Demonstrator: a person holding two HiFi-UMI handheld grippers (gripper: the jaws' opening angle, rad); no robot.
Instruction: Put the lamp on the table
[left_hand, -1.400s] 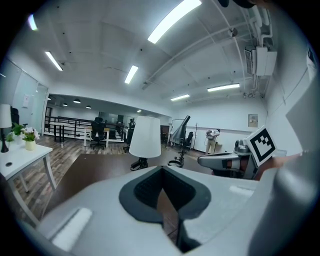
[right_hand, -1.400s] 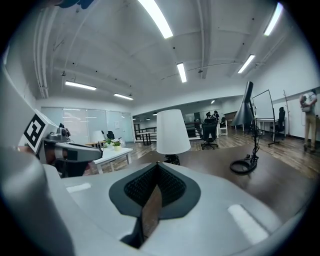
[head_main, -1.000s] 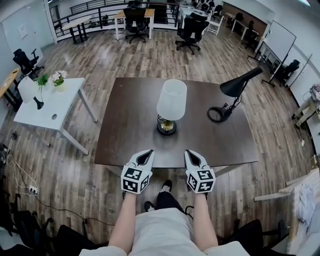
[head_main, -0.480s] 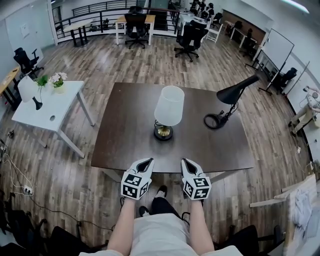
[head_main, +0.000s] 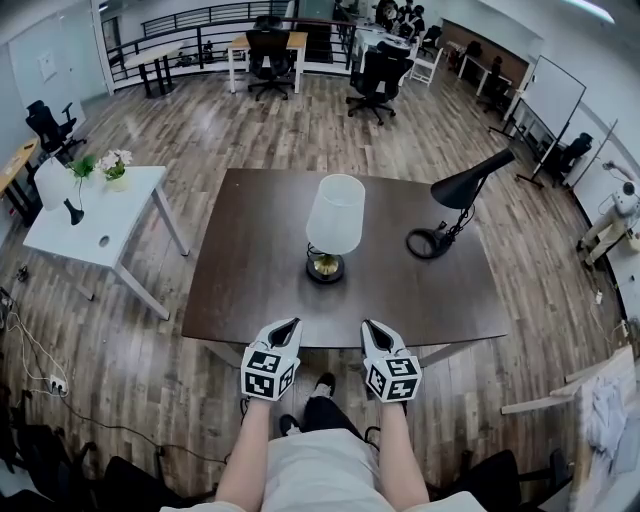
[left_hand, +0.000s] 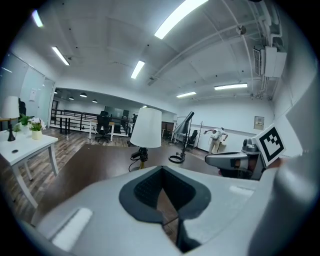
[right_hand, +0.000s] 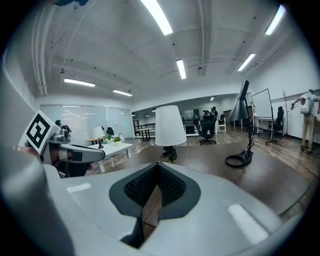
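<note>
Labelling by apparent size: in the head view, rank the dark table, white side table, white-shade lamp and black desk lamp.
1. dark table
2. white side table
3. white-shade lamp and black desk lamp: they look about alike in extent, so I leave them unranked.

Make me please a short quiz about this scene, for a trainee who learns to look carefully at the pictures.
1. True or false: the white lamp stands on the dark table.
2. What does the right gripper hold? A) nothing B) a cup C) a book
3. Fill in the word: in the head view, the black lamp stands to the ____ of the white lamp.

Key: 1 true. 2 A, its jaws are together with nothing between them. 3 right.
</note>
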